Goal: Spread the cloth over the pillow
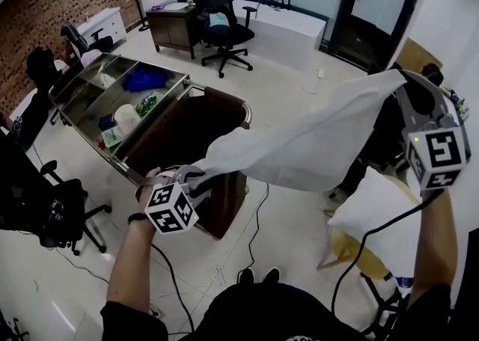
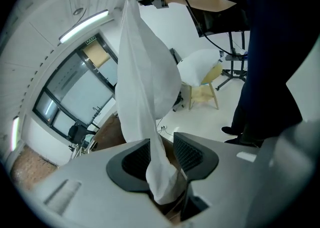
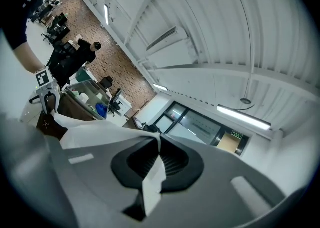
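At the far left we see a black office chair (image 1: 56,212) close against the steel cart (image 1: 82,123), so little room lies that way. The cart's compartments hold a blue bundle (image 1: 144,78), a green packet (image 1: 148,102), a white roll (image 1: 126,117) and a small box (image 1: 112,136). Just beside the cart stands the brown bin (image 1: 224,194). Its inside is dark, and we cannot tell what lies in it. Beyond the bin the pale floor (image 1: 292,78) is open as far as a second office chair (image 1: 224,29) and a white desk (image 1: 288,33). A cable (image 1: 258,216) trails across the floor nearer us.

The left gripper (image 1: 193,176) hangs over the bin's near rim. Its jaws stand apart with one end of the cloth (image 1: 299,145) between them: the fabric lies against one pad, and a gap shows at the other. From there the cloth rises to the right as a slack sheet, its upper edge fairly straight and its lower edge sagging above the floor. The right gripper (image 1: 400,81) is higher, clenched tight on the cloth's other corner, which sticks out behind the pads. Below that end the pillow (image 1: 374,220) rests on a wooden chair (image 1: 348,251), apart from the cloth, its left edge facing the open floor.
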A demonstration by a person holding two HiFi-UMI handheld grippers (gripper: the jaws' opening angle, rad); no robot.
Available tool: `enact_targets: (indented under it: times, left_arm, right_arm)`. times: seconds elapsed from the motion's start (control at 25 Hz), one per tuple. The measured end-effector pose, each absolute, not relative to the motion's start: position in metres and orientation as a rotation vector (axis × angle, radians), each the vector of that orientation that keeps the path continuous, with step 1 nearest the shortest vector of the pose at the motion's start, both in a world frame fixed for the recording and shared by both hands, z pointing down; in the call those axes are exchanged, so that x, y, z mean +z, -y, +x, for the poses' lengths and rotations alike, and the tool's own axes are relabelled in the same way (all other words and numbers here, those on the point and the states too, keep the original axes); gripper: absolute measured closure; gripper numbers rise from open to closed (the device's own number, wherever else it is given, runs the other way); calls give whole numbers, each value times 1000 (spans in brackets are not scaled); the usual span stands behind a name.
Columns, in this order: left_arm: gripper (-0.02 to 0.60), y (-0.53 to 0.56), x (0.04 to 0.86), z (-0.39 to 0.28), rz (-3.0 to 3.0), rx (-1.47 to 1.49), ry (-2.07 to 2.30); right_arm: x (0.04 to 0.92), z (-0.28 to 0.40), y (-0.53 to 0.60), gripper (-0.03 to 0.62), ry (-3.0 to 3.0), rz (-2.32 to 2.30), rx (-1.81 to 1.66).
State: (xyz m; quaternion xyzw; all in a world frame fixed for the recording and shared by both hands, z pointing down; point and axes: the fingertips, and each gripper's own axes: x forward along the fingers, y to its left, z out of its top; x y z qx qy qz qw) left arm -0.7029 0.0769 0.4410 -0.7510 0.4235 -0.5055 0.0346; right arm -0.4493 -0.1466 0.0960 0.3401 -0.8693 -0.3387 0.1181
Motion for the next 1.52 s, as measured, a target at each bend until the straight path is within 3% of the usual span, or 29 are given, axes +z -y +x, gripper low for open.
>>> enact_targets:
  times: [0.08,0.4,0.6,1.24,1.52]
  left_arm:
    - [473,-73,452,-700,-2305,-1578,-1334]
    - [479,-70,468,-705,-2353,-1562,-1435]
    - [578,-72,460,-715,-2307,-1578,-1466]
    - [579,-32,334,-785,-1841,-1481,-1662]
    - [579,-5,290,-785,-1737,-1471,-1585]
  right_arm:
    - [92,-446,149,585,2550,1006,-992]
    - [89,-433,153,585,2534,1033,-1001]
    - [100,-426,158,585,2533,1045,-956]
    - [106,-387,183,585,2482,1174,-867]
    - [110,-347,197,585,2398,1288,-803]
